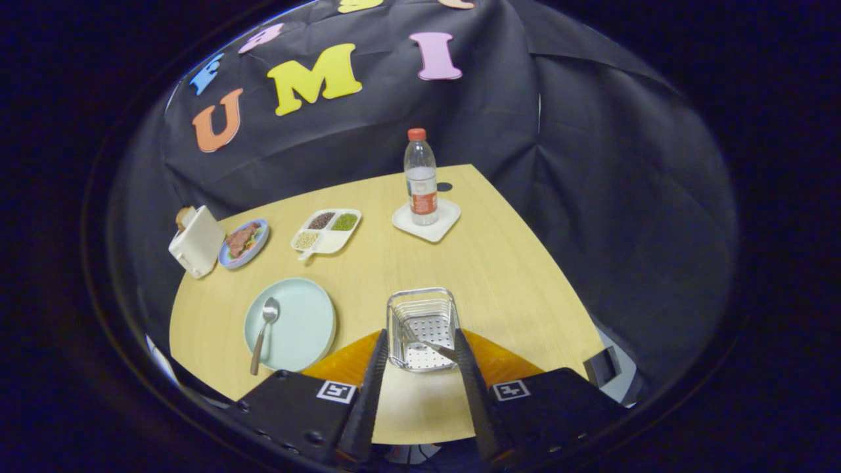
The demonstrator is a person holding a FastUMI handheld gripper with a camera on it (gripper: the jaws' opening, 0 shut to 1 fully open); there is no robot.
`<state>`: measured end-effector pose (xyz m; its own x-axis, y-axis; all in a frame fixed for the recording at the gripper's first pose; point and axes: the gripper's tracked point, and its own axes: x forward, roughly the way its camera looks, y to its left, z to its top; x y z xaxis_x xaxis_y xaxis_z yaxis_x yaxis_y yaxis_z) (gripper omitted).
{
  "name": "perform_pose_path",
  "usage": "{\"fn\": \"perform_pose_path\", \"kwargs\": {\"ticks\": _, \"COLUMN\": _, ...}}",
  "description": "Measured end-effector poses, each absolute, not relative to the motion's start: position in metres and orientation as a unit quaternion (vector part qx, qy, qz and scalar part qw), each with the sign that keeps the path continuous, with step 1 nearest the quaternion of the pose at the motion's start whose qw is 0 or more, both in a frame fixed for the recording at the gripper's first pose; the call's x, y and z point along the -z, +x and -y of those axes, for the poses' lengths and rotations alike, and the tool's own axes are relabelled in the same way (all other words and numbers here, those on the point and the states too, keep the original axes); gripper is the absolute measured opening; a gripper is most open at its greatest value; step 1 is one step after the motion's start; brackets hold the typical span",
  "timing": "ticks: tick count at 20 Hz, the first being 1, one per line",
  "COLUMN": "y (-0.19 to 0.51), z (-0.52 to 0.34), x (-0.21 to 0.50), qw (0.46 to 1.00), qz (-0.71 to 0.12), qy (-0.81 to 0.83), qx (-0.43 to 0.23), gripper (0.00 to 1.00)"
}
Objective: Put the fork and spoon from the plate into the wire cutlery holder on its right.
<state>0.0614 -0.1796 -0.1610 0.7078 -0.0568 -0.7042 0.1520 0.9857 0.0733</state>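
Note:
The wire cutlery holder [422, 327] stands on the wooden table right between and just ahead of my fingertips. A fork [428, 344] lies inside it, slanting across its perforated bottom. To its left sits the pale green plate [299, 322] with the spoon [263, 332] resting on its left side, handle reaching off the near rim. My gripper [419, 341] hovers above the holder, fingers wide apart and holding nothing.
Beyond the holder a water bottle [420, 179] stands on a white square coaster [428, 220]. A divided white dish of beans [326, 230], a blue plate of food [244, 242] and a white toaster [196, 242] line the table's far left.

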Motion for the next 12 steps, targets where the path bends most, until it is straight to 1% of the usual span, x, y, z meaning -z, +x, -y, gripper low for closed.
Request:
{"fn": "perform_pose_path", "kwargs": {"ticks": 4, "y": 0.058, "z": 0.167, "x": 0.135, "qw": 0.940, "qz": -0.335, "qy": 0.044, "qx": 0.046, "gripper": 0.76}}
{"fn": "perform_pose_path", "kwargs": {"ticks": 5, "y": 0.056, "z": 0.161, "x": 0.128, "qw": 0.944, "qz": -0.325, "qy": 0.040, "qx": 0.040, "gripper": 0.82}}
{"fn": "perform_pose_path", "kwargs": {"ticks": 7, "y": 0.050, "z": 0.146, "x": 0.112, "qw": 0.951, "qz": -0.306, "qy": 0.035, "qx": 0.022, "gripper": 0.87}}
{"fn": "perform_pose_path", "kwargs": {"ticks": 12, "y": 0.040, "z": 0.107, "x": 0.081, "qw": 0.966, "qz": -0.258, "qy": 0.021, "qx": -0.011, "gripper": 0.88}}
